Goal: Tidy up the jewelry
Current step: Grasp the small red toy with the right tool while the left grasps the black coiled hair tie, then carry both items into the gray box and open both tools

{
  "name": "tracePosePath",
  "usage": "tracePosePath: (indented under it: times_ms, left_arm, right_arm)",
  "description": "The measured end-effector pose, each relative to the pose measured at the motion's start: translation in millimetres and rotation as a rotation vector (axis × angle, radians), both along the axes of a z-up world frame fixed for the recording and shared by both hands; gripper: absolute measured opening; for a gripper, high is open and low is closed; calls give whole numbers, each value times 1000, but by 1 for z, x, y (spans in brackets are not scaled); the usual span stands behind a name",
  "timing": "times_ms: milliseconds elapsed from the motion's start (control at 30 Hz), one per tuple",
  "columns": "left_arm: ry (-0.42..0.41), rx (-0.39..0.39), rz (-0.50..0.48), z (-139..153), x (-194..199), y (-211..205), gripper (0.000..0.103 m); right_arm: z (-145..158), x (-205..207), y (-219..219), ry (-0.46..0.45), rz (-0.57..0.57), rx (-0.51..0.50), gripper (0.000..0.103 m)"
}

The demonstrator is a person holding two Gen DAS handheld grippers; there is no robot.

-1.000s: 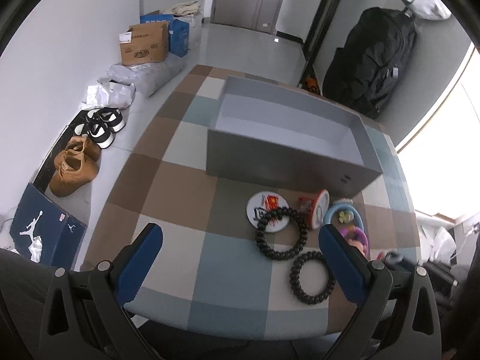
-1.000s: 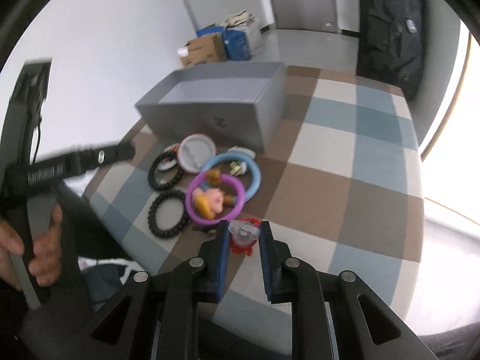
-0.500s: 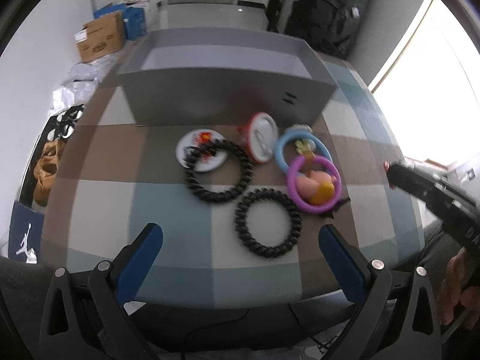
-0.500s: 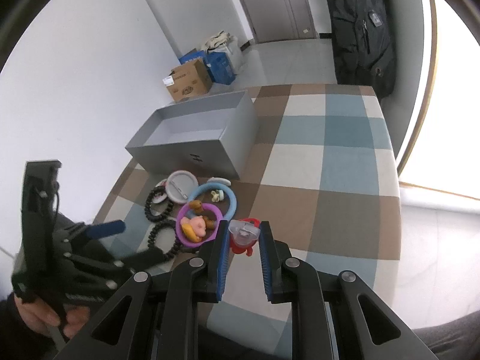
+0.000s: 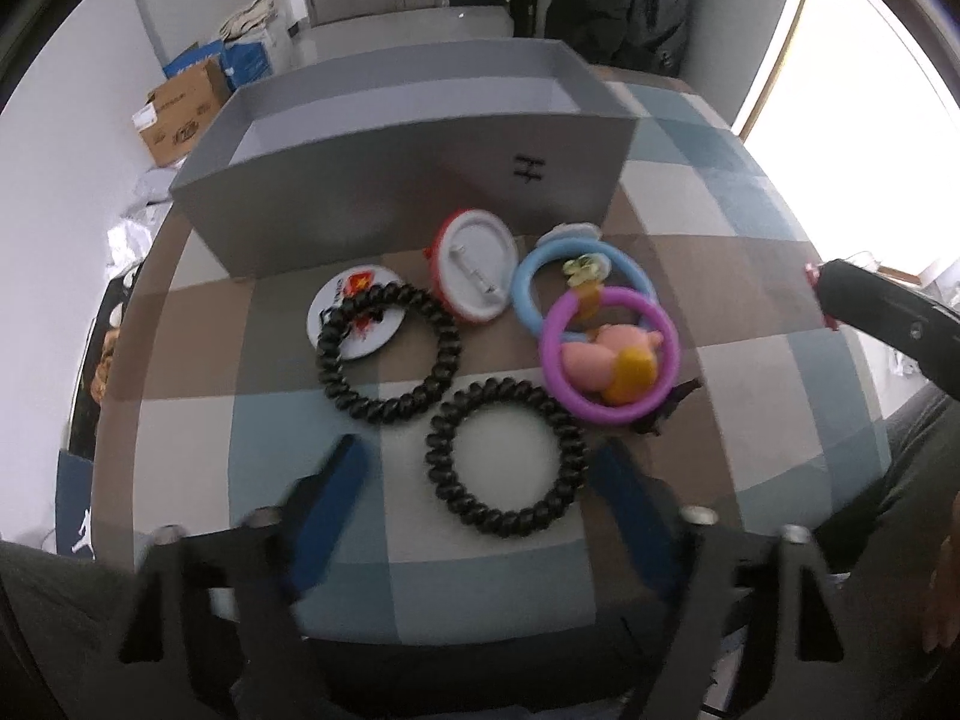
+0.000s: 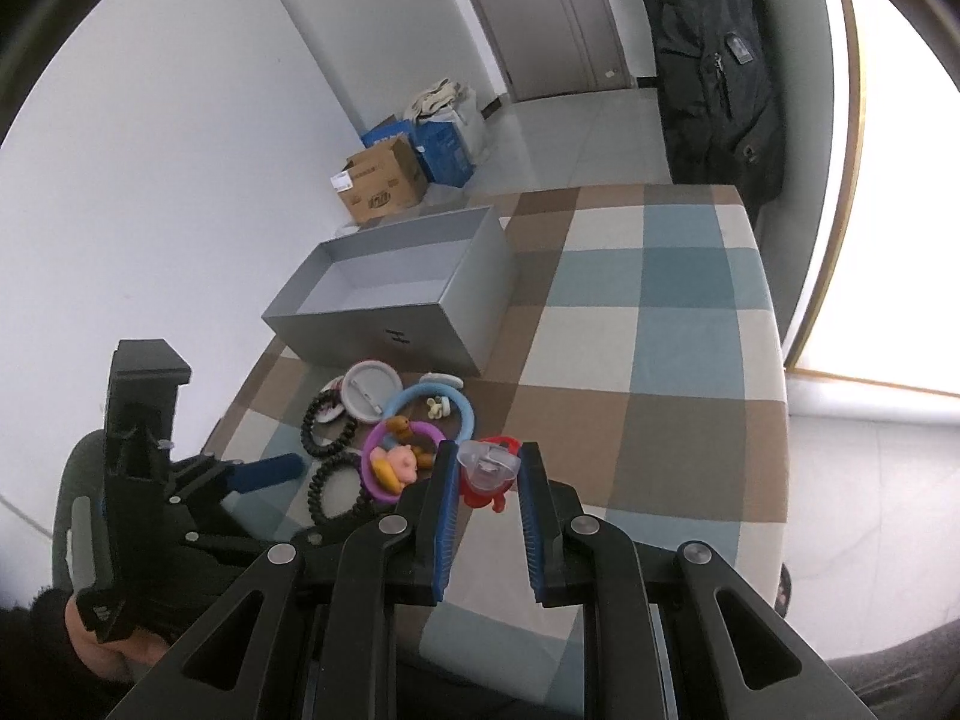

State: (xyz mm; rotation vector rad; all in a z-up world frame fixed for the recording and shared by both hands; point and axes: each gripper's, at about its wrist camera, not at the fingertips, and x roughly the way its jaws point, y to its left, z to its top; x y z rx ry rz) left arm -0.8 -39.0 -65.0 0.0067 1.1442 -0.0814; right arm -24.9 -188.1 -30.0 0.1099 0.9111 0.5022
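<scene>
An open grey box (image 5: 408,180) stands on the checked table; it also shows in the right wrist view (image 6: 396,306). In front of it lie two black coil bracelets (image 5: 507,459) (image 5: 387,354), two round badges (image 5: 477,264) (image 5: 354,315), a blue ring (image 5: 576,288) and a purple ring with a pink charm (image 5: 609,354). My left gripper (image 5: 486,480) is open, its fingers either side of the near black bracelet. My right gripper (image 6: 485,480) is shut on a red and clear trinket (image 6: 487,468), held above the table beside the pile.
The checked tablecloth (image 6: 648,360) stretches to the right of the box. Cardboard and blue boxes (image 6: 408,171) sit on the floor by the wall. A black coat (image 6: 714,60) hangs at the back. The right gripper body (image 5: 888,324) shows at the left view's right edge.
My left gripper swung round to face the jewelry, moved close and narrowed around the near black bracelet. My right gripper lifted back with the red trinket still in it.
</scene>
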Motion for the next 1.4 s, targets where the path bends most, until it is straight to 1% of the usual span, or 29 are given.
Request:
tracePosePath:
  times_ms: [33, 67, 167, 300, 400, 533, 700, 800, 967, 1100, 1233, 1333, 1400]
  left_arm:
    - [-4, -2, -12, 1, -1, -1, 52]
    - [-9, -2, -23, 2, -2, -3, 45]
    - [-5, -6, -43, 3, 0, -3, 42]
    - [16, -51, -44, 3, 0, 1, 40]
    - [44, -107, -45, 5, 1, 8, 40]
    - [76, -164, -34, 7, 0, 17, 40]
    - [93, -181, -14, 9, -7, 28, 40]
    - [88, -223, 8, 11, -7, 36, 40]
    - [44, -295, 53, 25, -6, 55, 40]
    - [-36, -352, 82, 50, 0, 68, 40]
    - [-92, -404, 100, 71, 20, 74, 40]
    - [-110, -413, 102, 82, 38, 77, 40]
    - [-123, -399, 95, 81, 39, 78, 40]
  right_arm:
    - [0, 0, 0, -1, -1, 1, 18]
    - [0, 0, -1, 0, 0, 3, 18]
    - [1, -1, -1, -1, 1, 5, 18]
    - [1, 0, -1, -2, -6, 7, 18]
    - [1, 1, -1, -1, -16, 12, 18]
    - [2, 0, 4, -9, -17, 6, 18]
    - [4, 1, 13, -29, -10, -13, 18]
    - [5, 2, 18, -39, -13, -15, 18]
    - [12, 4, 25, -75, -12, -8, 18]
    - [18, 10, 28, -81, -2, 7, 18]
    - [29, 25, 35, -78, 19, 24, 18]
    - [42, 37, 42, -95, 36, 39, 18]
    - [50, 49, 49, -103, 49, 53, 18]
